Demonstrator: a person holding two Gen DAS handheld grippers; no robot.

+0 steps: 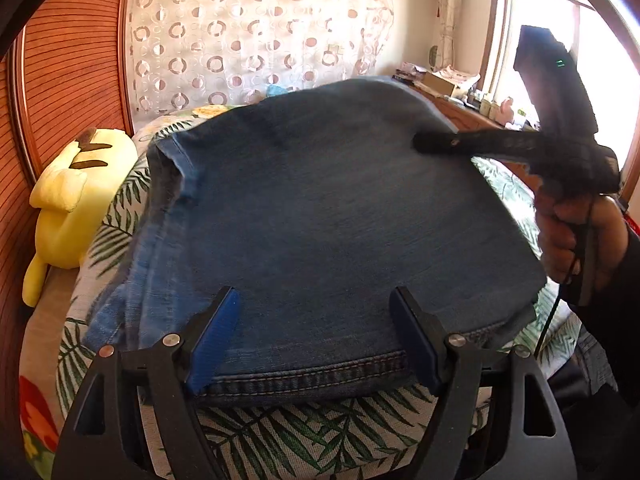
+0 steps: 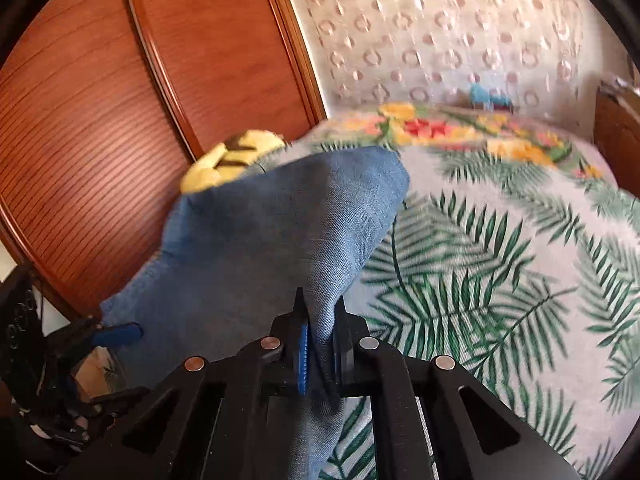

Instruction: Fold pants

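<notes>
Blue denim pants (image 1: 320,216) lie folded on the leaf-print bed, the stitched hem toward me. My left gripper (image 1: 316,300) is open, its blue pads on either side of the near edge of the pants, just above the cloth. My right gripper (image 1: 424,142) reaches in from the right over the far right side of the pants. In the right wrist view my right gripper (image 2: 320,312) is shut on a fold of the pants (image 2: 280,232) and lifts it off the bed. The left gripper (image 2: 116,334) shows at the lower left there.
A yellow plush toy (image 1: 76,200) lies at the bed's left edge against a wooden slatted panel (image 1: 72,60). A patterned curtain (image 1: 256,36) hangs behind the bed. A cluttered wooden side unit (image 1: 460,96) stands by the window at right. The leaf-print bedspread (image 2: 500,280) stretches to the right.
</notes>
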